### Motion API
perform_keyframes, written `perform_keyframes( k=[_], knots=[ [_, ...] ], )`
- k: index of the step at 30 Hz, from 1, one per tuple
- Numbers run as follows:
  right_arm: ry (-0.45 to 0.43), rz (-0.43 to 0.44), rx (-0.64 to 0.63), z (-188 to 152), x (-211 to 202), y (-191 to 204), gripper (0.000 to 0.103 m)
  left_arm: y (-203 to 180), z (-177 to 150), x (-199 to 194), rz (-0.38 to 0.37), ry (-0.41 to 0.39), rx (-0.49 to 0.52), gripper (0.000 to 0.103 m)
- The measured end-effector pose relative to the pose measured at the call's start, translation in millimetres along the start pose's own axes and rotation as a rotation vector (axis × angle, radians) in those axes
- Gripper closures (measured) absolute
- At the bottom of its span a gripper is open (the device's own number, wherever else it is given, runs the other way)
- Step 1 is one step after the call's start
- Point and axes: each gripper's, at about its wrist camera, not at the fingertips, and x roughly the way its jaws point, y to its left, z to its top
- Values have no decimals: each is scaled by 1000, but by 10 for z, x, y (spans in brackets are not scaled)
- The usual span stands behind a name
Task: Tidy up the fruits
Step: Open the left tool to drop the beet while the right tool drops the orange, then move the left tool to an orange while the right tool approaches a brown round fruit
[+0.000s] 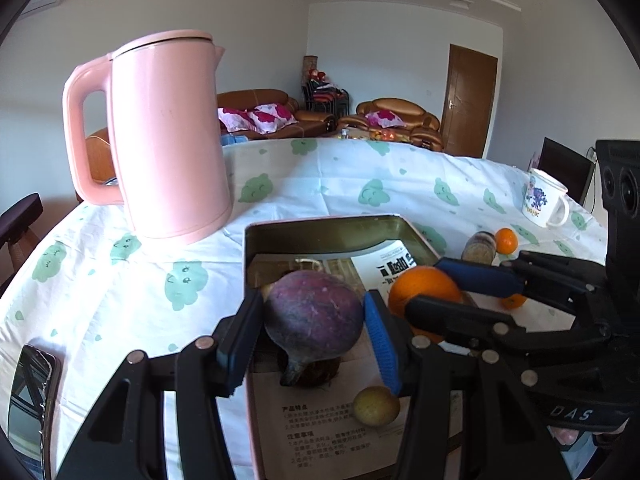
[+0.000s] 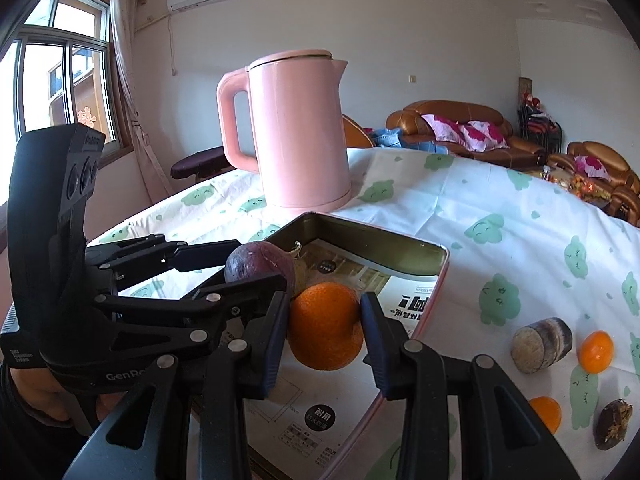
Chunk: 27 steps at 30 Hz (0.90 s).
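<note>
A shallow metal tin (image 1: 320, 226) (image 2: 380, 240) lined with printed paper sits on the table. My left gripper (image 1: 308, 336) is shut on a purple round fruit (image 1: 314, 316) (image 2: 256, 262) held over the tin. My right gripper (image 2: 325, 332) (image 1: 436, 284) is shut on a large orange (image 2: 325, 326) (image 1: 424, 286) over the tin, right beside the purple fruit. A small yellow-green fruit (image 1: 376, 406) lies in the tin near its front.
A pink kettle (image 1: 168, 136) (image 2: 298, 132) stands behind the tin. Right of the tin lie a brown cut stalk piece (image 2: 542, 344), two small tangerines (image 2: 596, 351) (image 2: 546, 414) and a dark fruit (image 2: 612, 424). A white mug (image 1: 544, 198) stands far right. A phone (image 1: 32, 400) lies at left.
</note>
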Motion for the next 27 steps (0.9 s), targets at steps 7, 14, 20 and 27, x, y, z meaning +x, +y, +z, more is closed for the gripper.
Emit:
perform_keyframes(
  k=[7,14,20,27],
  knots=[
    [63,9,23,-19,101,-46,63,-9,3,0,15,-3,5,47],
    [39,-36,26,-35,7,-77,49,16,2,-66,37,-30,-17,34],
    [-28,-71,80,-27,-298,-304,34,-78,65,-229,33,-111,-40,9],
    [-66,-203,99,-130,-700,-637,34,-297,166,-289,12,-139,-16,9]
  ],
)
